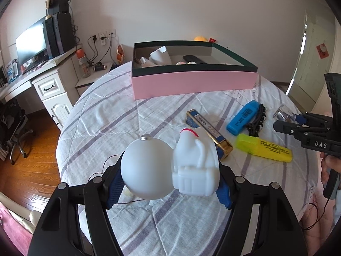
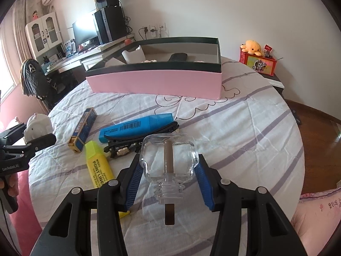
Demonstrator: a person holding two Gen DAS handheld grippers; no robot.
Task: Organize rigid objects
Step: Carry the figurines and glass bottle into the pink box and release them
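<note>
Both pairs of fingers hold things above the bed.
Left gripper (image 1: 170,183) fingers clamp a white astronaut figure (image 1: 170,166); right gripper (image 2: 168,177) fingers squeeze a clear glass bottle (image 2: 168,160). Beyond lie a yellow highlighter (image 2: 98,166), blue highlighter (image 2: 136,128), black hair clip (image 2: 136,140) and gold-blue box (image 2: 84,128); farther back sits the pink box (image 2: 155,81), open.

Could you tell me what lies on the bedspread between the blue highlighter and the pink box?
Nothing: in the right wrist view, the stretch between the blue highlighter and the pink box is bare bedspread.
</note>
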